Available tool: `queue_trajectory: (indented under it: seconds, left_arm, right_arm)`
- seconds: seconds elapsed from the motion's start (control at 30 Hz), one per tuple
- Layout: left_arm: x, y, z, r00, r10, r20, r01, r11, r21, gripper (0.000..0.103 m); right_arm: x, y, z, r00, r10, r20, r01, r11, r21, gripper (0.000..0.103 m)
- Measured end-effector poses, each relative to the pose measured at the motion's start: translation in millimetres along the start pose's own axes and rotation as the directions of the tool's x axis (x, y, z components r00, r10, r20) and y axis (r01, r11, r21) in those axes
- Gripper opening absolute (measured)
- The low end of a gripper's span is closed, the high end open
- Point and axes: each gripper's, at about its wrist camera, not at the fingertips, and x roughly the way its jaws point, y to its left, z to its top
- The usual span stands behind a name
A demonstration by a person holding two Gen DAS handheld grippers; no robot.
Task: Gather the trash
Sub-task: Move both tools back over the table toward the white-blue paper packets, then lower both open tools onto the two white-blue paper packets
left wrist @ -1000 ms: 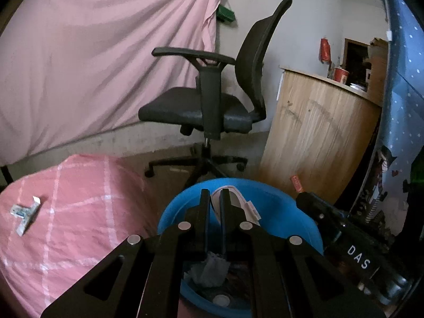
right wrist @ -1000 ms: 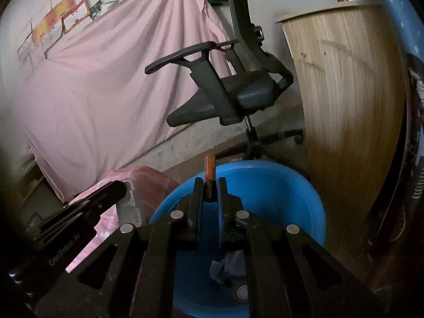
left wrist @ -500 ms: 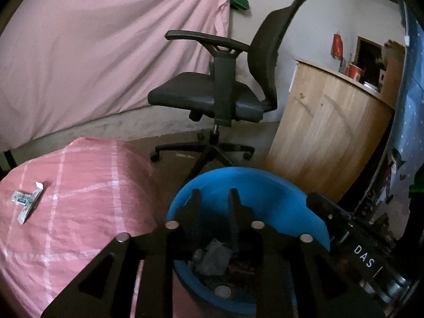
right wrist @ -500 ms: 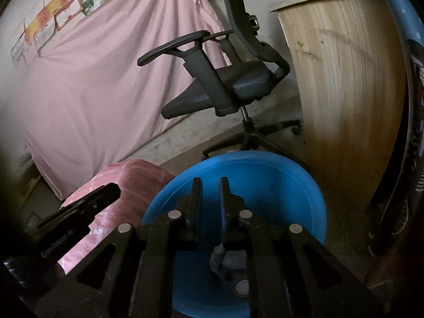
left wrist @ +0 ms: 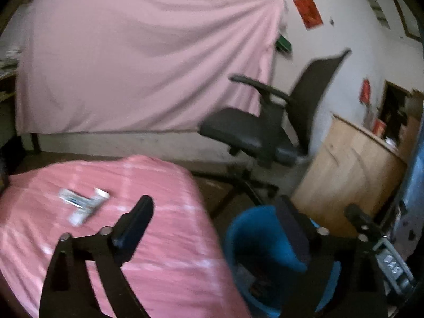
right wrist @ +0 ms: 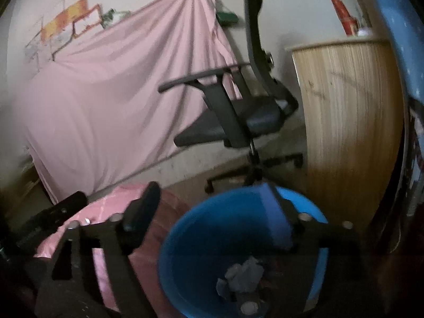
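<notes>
Jaws of both grippers spread wide, nothing between them. Left gripper (left wrist: pixel 214 212): left finger over the pink checked cloth (left wrist: pixel 164 238), right finger over the rim of the blue bin (left wrist: pixel 254 233). Right gripper (right wrist: pixel 212 198): left finger above the edge of the pink cloth (right wrist: pixel 87 228), right finger across the far rim of the blue bin (right wrist: pixel 206 228).

Trash still on the cloth: a crumpled white-and-blue wrapper (left wrist: pixel 82 205), lying flat, ahead and to the left of the left gripper's left finger, apart from it. Blurred; print not legible.

Trash inside the bin: grey crumpled paper (right wrist: pixel 243 273) resting at the bottom, with a small round pale cap (right wrist: pixel 248 308) just below it in the right wrist view. Further dark scraps at the bin bottom, too dim to identify.

Bin placed on the floor just beside the cloth-covered surface, between it and a curved wooden counter (left wrist: pixel 349 164).

Background: black office chair (left wrist: pixel 267 132) on castors behind the bin; pink sheet (left wrist: pixel 137 61) hung across the wall; red paper (left wrist: pixel 307 12) stuck on the wall right of the sheet. Body of the right gripper visible at the lower right of the left wrist view, labelled in white letters.
</notes>
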Motion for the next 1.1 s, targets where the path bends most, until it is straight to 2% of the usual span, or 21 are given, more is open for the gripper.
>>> queue_trajectory:
  seconds: [0.13, 0.27, 0.5, 0.63, 0.87, 0.93, 1.1]
  left_arm:
    - [-26, 32, 6, 0.994, 0.058, 0.088, -0.057, 0.998, -0.019, 0.1]
    - [-45, 58, 6, 0.984, 0.108, 0.139, -0.104, 0.994, -0.035, 0.101]
    - [-74, 104, -2, 0.957, 0.194, 0.214, -0.187, 0.981, -0.053, 0.101]
    - [-88, 128, -7, 0.935, 0.246, 0.255, -0.235, 0.969, -0.074, 0.101]
    - [-101, 169, -9, 0.905, 0.33, 0.268, -0.316, 0.944, -0.096, 0.101]
    - [-99, 179, -12, 0.901, 0.344, 0.263, -0.332, 0.939, -0.09, 0.101]
    - [-86, 197, -16, 0.906, 0.37, 0.207, -0.361, 0.929, -0.082, 0.101]
  right_arm:
    - [-7, 26, 2, 0.997, 0.03, 0.076, -0.027, 0.999, -0.045, 0.103]
    - [-12, 55, 4, 0.986, 0.086, 0.142, -0.074, 0.994, -0.085, 0.103]
    - [-13, 111, 0, 0.96, 0.172, 0.221, -0.142, 0.979, -0.144, 0.103]
    - [-10, 138, -7, 0.951, 0.21, 0.227, -0.17, 0.968, -0.183, 0.103]
    - [-1, 170, -20, 0.948, 0.248, 0.201, -0.194, 0.948, -0.254, 0.103]
    - [4, 178, -24, 0.95, 0.257, 0.18, -0.202, 0.94, -0.274, 0.103]
    - [21, 198, -36, 0.957, 0.27, 0.103, -0.224, 0.918, -0.327, 0.103]
